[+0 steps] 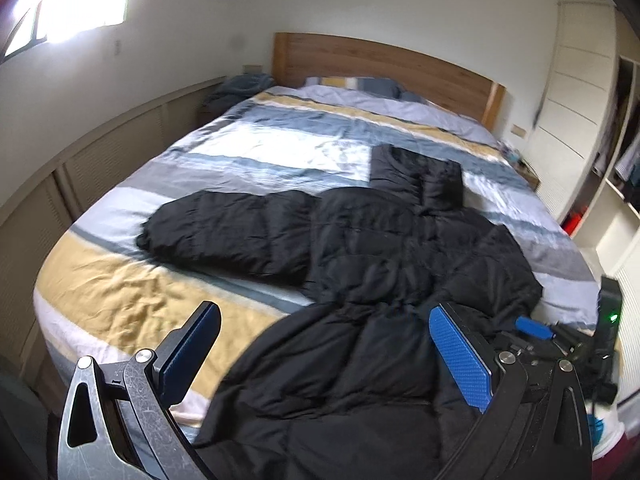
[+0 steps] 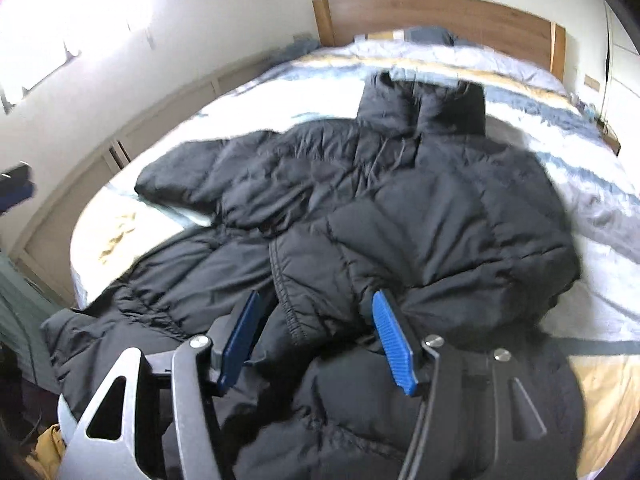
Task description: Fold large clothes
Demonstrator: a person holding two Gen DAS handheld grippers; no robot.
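Note:
A large black puffer jacket (image 1: 360,264) lies spread on the bed, hood toward the headboard. Its left sleeve (image 1: 228,232) stretches out flat to the left. Its right sleeve (image 2: 400,240) is folded in over the body, cuff near my right gripper. My left gripper (image 1: 324,336) is open and empty, above the jacket's lower part. My right gripper (image 2: 316,320) is open with the sleeve cuff (image 2: 292,304) between its blue pads (image 2: 394,336); the pads stand apart from the fabric. The right gripper also shows at the right edge of the left wrist view (image 1: 560,340).
The bed (image 1: 120,292) has a striped blue, white and yellow cover and a wooden headboard (image 1: 380,64). A low cabinet wall (image 1: 80,168) runs along the left side. A white wardrobe with open shelves (image 1: 592,120) stands at the right. Pillows (image 1: 352,84) lie by the headboard.

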